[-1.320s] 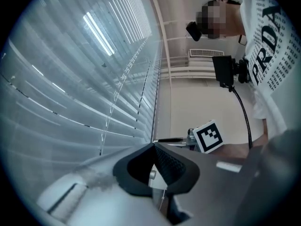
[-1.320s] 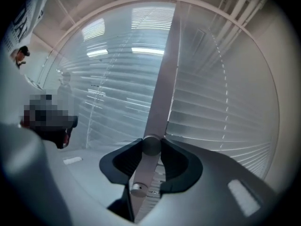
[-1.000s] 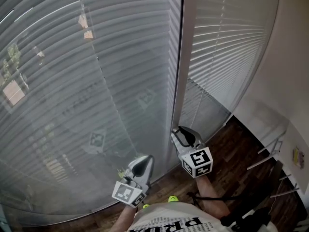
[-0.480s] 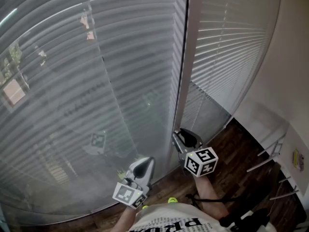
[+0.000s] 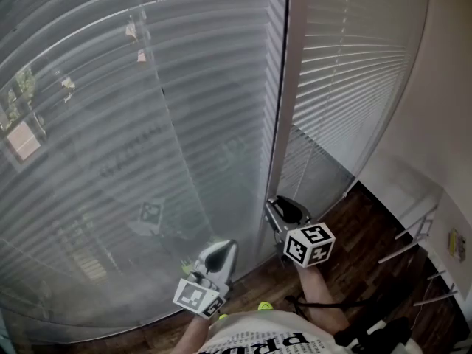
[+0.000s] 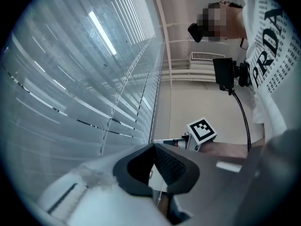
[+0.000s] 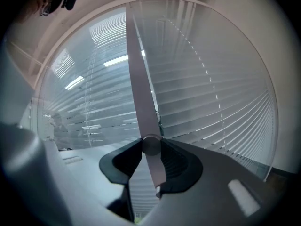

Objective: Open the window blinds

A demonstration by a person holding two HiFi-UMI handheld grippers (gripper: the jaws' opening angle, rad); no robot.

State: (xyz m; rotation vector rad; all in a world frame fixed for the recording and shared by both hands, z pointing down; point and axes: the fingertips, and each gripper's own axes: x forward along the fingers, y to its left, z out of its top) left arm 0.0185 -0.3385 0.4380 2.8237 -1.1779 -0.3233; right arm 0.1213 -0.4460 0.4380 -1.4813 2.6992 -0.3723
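So the right gripper [image 5: 284, 206] has its jaws pinching the pale grey tilt rod [image 7: 141, 93]. The rod hangs by the white upright window frame post [image 5: 284, 102], between the two sets of white horizontal slatted blinds [image 5: 147, 161]. Makes sense to me: twisting that rod is what tips the slats, so it's gripped level and square-on for a clean roll of the wrist. The left gripper [image 5: 215, 255] sits low and near, just beside the left blind, jaws pressed together with nothing I can make out in them. My guess is it's just parked out of the way. The left blind's slats let some of the outside show through, the right ones look flatter shut, so I'd call this partway at best
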